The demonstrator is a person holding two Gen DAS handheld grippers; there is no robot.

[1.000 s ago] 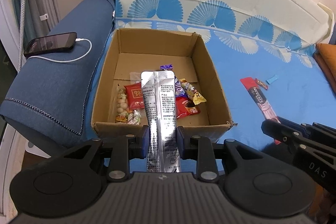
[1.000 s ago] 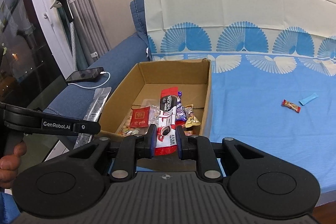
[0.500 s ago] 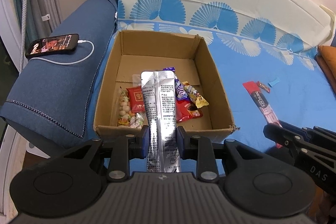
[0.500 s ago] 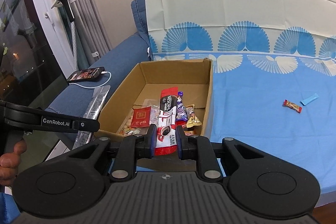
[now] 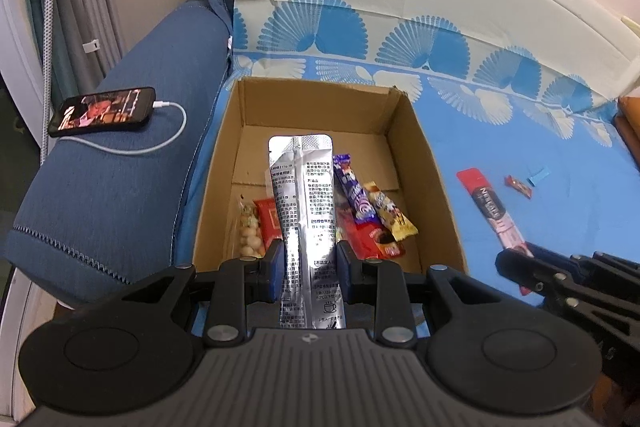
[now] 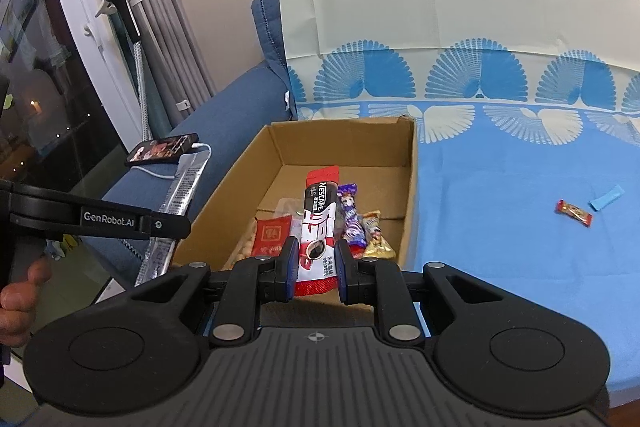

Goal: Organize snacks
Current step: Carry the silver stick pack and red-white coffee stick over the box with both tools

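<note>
Left gripper (image 5: 310, 269): jaws grasping silver sachet (image 5: 306, 211) | right gripper (image 6: 316, 269): jaws grasping red stick (image 6: 320, 223) | box (image 5: 420, 163) centre frame | risk: long packs catch near wall, fall outside; candy (image 6: 576, 213) remains on bed (image 6: 520, 227).

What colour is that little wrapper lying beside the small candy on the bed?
Light blue wrapper, clearest in the right wrist view.

Soft, even indoor light fills both views, with only faint shadows inside the cardboard box (image 5: 404, 131); the silver sachet (image 5: 306, 211) throws bright glare; the dark window (image 6: 44, 67) mirrors small lights; fisheye bending curves the edges, corners go black; focus stays sharp.
</note>
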